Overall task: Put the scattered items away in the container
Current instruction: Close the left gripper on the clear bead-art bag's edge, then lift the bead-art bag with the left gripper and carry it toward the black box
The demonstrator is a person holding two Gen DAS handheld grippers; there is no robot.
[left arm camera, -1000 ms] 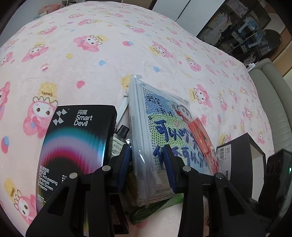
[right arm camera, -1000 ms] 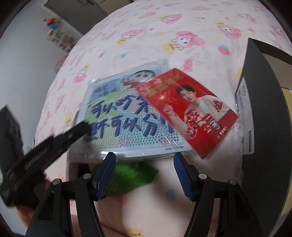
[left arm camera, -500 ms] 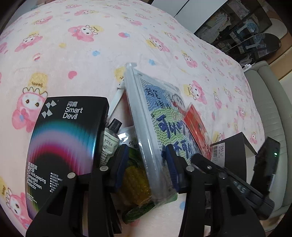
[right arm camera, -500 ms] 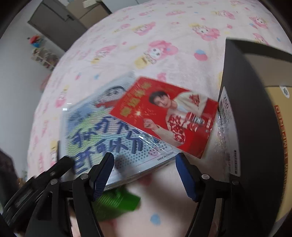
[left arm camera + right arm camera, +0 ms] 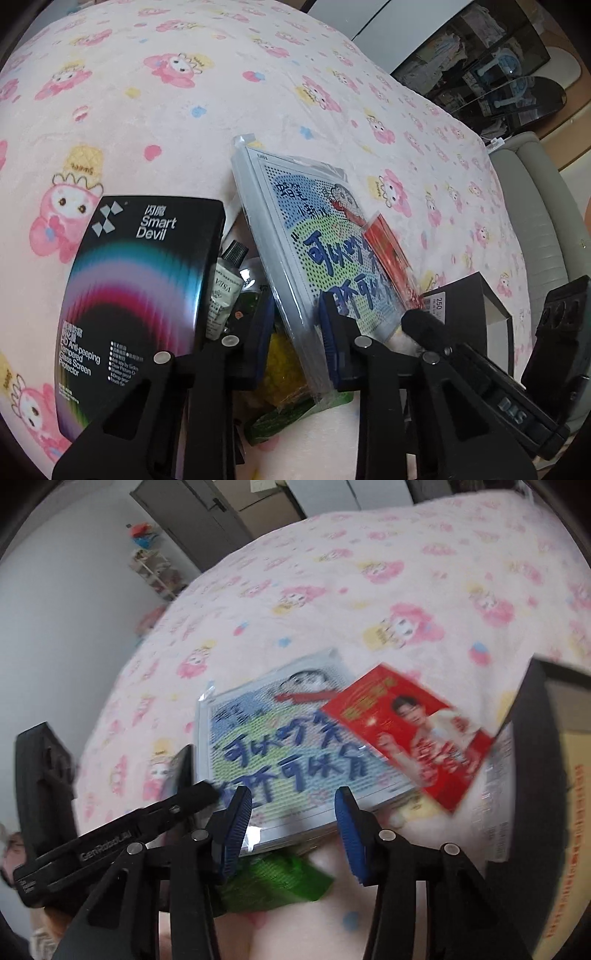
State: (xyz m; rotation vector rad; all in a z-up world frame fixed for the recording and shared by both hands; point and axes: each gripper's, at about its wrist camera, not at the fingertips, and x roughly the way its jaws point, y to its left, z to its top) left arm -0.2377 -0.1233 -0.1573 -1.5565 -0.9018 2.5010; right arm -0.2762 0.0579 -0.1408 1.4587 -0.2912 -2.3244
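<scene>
A plastic-wrapped cartoon packet (image 5: 314,236) with blue writing is tilted up on its left edge on the pink bedspread. My left gripper (image 5: 297,332) is shut on its near edge. A red card (image 5: 406,734) with a man's photo lies on the packet's right side. My right gripper (image 5: 293,830) is open just in front of the packet (image 5: 280,746), over a green packet (image 5: 273,882). The black container box (image 5: 532,775) stands at the right; it also shows in the left wrist view (image 5: 469,314).
A black Smart Devil screen protector box (image 5: 140,295) lies at the left. A small white tube (image 5: 225,291) and a yellow-green packet (image 5: 284,369) lie under the raised packet. A grey sofa (image 5: 535,229) borders the bed at the right.
My left gripper closed on the cartoon packet and tipped it up on edge. My right gripper swung closer to the packet's front edge, its fingers still apart.
</scene>
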